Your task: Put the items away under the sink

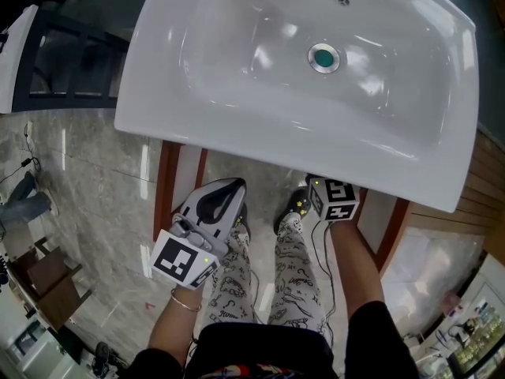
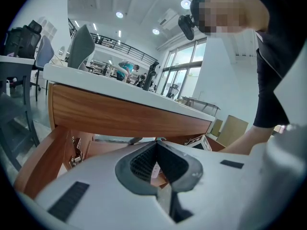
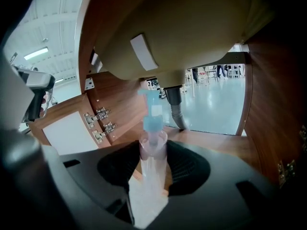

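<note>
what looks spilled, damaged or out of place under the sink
Nothing stands out. The clear plastic pump bottle with a blue top is held by the right gripper inside the wooden cabinet, and no spill or damage shows.

**Under the sink: one tool inside, one outside**

The sink (image 1: 197, 133) overhangs the open cabinet (image 3: 117, 99) below it. The right tool (image 3: 153, 150) reaches inside the cabinet, beneath the basin, with a pump bottle (image 3: 153, 128) between its jaws. A drain pipe (image 3: 173, 107) stands behind the bottle, and hinges (image 3: 101, 121) sit on the wall to its left. The left tool (image 1: 225, 192) is further left, in front of the cabinet and outside it.
</note>
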Available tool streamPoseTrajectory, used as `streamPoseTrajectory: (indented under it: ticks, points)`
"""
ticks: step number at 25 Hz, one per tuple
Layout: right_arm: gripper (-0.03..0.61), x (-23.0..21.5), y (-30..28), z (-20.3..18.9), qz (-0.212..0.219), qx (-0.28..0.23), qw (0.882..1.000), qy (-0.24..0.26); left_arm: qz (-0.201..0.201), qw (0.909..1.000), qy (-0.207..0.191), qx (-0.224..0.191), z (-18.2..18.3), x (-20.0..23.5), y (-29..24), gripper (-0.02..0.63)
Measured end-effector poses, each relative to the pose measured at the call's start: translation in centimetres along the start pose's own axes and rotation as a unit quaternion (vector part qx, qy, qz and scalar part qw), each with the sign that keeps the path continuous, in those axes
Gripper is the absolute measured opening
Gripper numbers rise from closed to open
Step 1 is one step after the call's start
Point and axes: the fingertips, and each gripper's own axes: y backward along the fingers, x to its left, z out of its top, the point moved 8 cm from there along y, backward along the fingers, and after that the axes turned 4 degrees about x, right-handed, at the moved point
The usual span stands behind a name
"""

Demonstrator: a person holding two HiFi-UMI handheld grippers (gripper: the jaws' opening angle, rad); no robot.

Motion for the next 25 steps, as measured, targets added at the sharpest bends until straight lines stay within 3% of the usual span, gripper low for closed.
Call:
streamPoseTrajectory:
  ticks: [25]
  points:
    - [0.184, -0.5, -2.2, 2.0, -0.031, -0.031, 0.999, -0.014, 0.0, 0.9999, 0.014, 0.0, 0.0, 0.4, 0.0, 0.008]
